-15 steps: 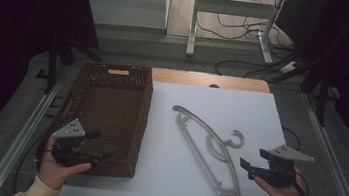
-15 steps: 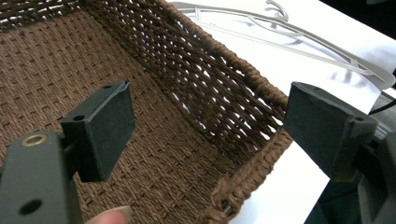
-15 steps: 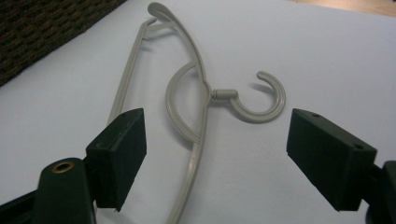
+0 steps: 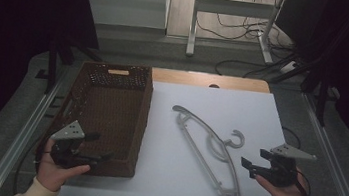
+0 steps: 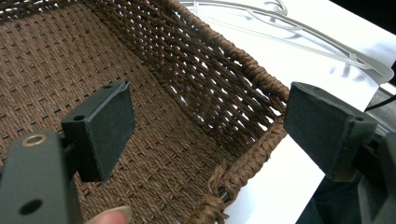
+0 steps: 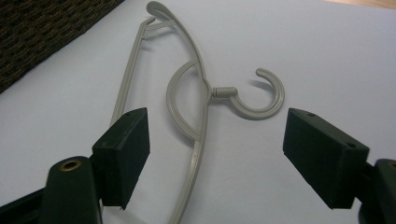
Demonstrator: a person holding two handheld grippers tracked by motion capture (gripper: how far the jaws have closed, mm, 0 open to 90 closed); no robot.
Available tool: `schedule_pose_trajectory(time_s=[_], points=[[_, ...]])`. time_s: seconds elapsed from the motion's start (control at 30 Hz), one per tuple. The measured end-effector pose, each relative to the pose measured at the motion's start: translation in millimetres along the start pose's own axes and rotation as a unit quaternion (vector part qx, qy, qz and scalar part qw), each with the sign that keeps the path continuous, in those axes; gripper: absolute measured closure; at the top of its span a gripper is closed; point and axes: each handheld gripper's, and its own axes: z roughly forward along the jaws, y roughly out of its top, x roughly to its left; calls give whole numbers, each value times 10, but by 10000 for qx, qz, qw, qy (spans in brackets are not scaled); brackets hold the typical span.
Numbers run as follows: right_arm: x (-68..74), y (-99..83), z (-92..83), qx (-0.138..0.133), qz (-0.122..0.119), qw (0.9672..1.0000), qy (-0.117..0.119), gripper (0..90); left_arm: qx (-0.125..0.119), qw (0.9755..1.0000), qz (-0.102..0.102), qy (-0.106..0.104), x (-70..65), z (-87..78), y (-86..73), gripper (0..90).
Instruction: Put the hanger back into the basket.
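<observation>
A grey plastic hanger [image 4: 209, 150] lies flat on the white tabletop, its hook [image 6: 261, 95] curled toward the right. My right gripper [image 4: 254, 164] hovers just right of the hanger's lower arm, jaws wide apart with nothing between them; in the right gripper view [image 6: 217, 156] the hanger's arm [image 6: 198, 140] runs between the jaws. A brown woven basket [image 4: 87, 115] stands at the left, with nothing inside. My left gripper [image 4: 98, 148] is open over the basket's near right corner [image 5: 243, 172], straddling the rim.
The white tabletop [image 4: 241, 111] ends in a wooden strip [image 4: 205, 79] at the far edge. Metal rails [image 4: 329, 157] run along both sides. Cables [image 4: 251, 34] and a stand's legs lie on the floor beyond.
Both grippers stay almost where they were. The hanger and basket have not moved.
</observation>
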Motion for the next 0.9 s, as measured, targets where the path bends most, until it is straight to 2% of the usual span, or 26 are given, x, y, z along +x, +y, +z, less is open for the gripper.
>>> schedule_pose_trajectory(time_s=[0.23, 0.47, 0.67, 0.7, 0.9], points=[[-23, 4, 53, 139, -21, 9999, -24, 244, 11, 10000, 17, 15, -17, 7, 16, 172], [-50, 6, 58, 154, 23, 9999, -16, 249, 57, 10000, 10, 40, -10, 27, 12, 172], [-27, 16, 111, 317, -34, 9995, -72, 246, 60, 10000, -25, 59, -5, 23, 9, 174], [-20, 32, 154, 418, -40, 9991, -80, 246, 73, 9999, -36, 68, 1, 22, 11, 175], [12, 118, 269, 622, -37, 9980, -93, 251, 45, 10000, -7, 50, -4, -6, 21, 175]])
